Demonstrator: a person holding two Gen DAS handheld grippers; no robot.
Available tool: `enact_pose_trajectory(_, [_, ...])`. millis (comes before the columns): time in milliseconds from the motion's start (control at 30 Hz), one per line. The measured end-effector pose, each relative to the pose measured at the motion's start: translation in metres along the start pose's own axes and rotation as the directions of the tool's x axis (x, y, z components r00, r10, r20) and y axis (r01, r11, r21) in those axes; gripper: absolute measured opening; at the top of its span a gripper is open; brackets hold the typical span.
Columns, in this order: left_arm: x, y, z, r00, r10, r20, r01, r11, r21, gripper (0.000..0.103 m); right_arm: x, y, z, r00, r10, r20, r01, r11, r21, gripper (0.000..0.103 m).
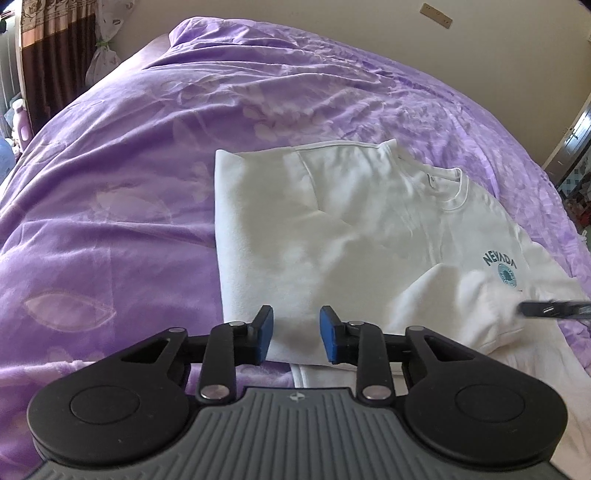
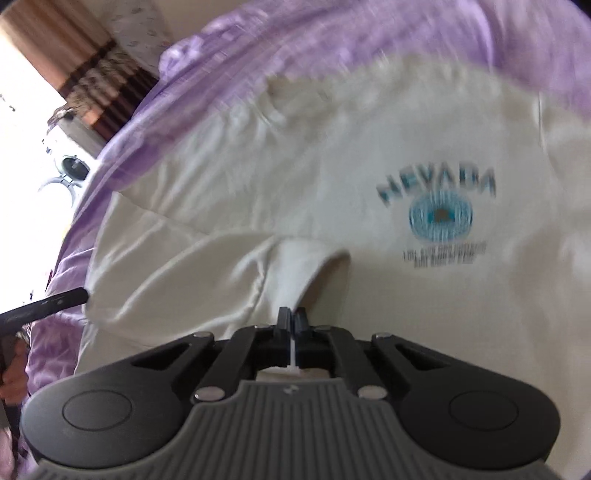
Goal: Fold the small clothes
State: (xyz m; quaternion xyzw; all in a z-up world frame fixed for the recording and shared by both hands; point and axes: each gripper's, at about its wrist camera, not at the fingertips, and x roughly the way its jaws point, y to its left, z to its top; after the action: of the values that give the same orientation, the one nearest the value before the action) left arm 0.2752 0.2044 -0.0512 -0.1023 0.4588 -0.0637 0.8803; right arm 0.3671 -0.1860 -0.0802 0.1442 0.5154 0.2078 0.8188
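A white T-shirt (image 1: 332, 221) with a teal "NEVADA" print (image 1: 500, 260) lies on the purple bedspread (image 1: 129, 166), its left side folded over the middle. My left gripper (image 1: 295, 334) is open and empty, just above the shirt's near edge. My right gripper (image 2: 293, 317) is shut on a fold of the white T-shirt (image 2: 295, 184) and lifts the cloth (image 2: 306, 266) a little. The print (image 2: 439, 206) shows blurred to the right of it. The right gripper's fingers (image 1: 546, 308) show blurred at the right edge of the left wrist view.
A brown curtain (image 1: 55, 48) and a bottle (image 1: 20, 122) stand beyond the bed's far left side. A beige wall (image 1: 369, 22) runs behind the bed. A bright window (image 2: 29, 92) shows in the right wrist view. The left gripper's finger (image 2: 48, 304) shows at that view's left edge.
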Motion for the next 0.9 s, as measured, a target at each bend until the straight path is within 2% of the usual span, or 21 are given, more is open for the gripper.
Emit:
enact_pose_trajectory(67, [0.001, 0.002, 0.000, 1.000, 0.016, -0.008, -0.016, 1.000, 0.000, 0.031, -0.021, 0.004, 0.002, 0.997, 0.064, 0.035, -0.064, 0.998, -0.007, 0.000])
enact_pose_trajectory(133, [0.004, 0.003, -0.001, 0.999, 0.028, -0.019, -0.028, 1.000, 0.001, 0.030, -0.034, 0.002, 0.000, 0.994, 0.103, 0.031, -0.103, 0.995, 0.007, 0.000])
enact_pose_trajectory(267, [0.010, 0.005, -0.004, 0.998, 0.054, -0.044, -0.054, 0.999, 0.005, 0.026, -0.015, -0.009, -0.017, 0.998, 0.019, -0.066, -0.018, 1.000, 0.009, 0.000])
enact_pose_trajectory(367, [0.008, 0.004, -0.005, 0.997, 0.061, -0.045, -0.060, 0.998, 0.011, 0.026, 0.004, -0.025, -0.033, 0.990, 0.030, -0.136, -0.017, 0.995, 0.096, 0.000])
enact_pose_trajectory(467, [0.004, 0.002, -0.004, 0.998, 0.054, -0.039, -0.053, 0.998, 0.016, 0.026, -0.001, -0.029, -0.035, 0.989, 0.035, -0.145, -0.018, 0.993, 0.118, 0.001])
enact_pose_trajectory(533, [-0.002, 0.001, -0.002, 0.999, 0.037, -0.021, -0.036, 0.999, 0.010, 0.027, -0.010, -0.027, -0.034, 0.991, 0.021, -0.130, -0.008, 0.995, 0.100, 0.005])
enact_pose_trajectory(567, [-0.005, 0.001, 0.000, 1.000, 0.029, -0.010, -0.029, 1.000, 0.004, 0.027, -0.015, -0.027, -0.032, 0.993, 0.016, -0.116, -0.005, 0.996, 0.094, 0.017])
enact_pose_trajectory(600, [-0.007, 0.000, 0.001, 1.000, 0.024, -0.001, -0.024, 1.000, -0.003, 0.027, -0.018, -0.027, -0.030, 0.994, 0.018, -0.103, -0.007, 0.995, 0.101, 0.038])
enact_pose_trajectory(633, [-0.009, 0.000, 0.003, 1.000, 0.020, 0.008, -0.020, 1.000, -0.009, 0.026, -0.022, -0.029, -0.027, 0.996, 0.036, -0.081, -0.026, 0.993, 0.119, 0.044])
enact_pose_trajectory(733, [-0.014, -0.001, 0.008, 0.999, 0.020, 0.026, -0.020, 1.000, -0.020, 0.027, -0.024, -0.033, -0.022, 0.997, 0.070, -0.040, -0.063, 0.985, 0.160, 0.044])
enact_pose_trajectory(900, [-0.019, 0.002, 0.015, 0.999, 0.022, 0.044, -0.021, 0.999, -0.028, 0.026, 0.004, -0.048, -0.014, 0.992, 0.104, -0.065, -0.082, 0.957, 0.279, 0.044])
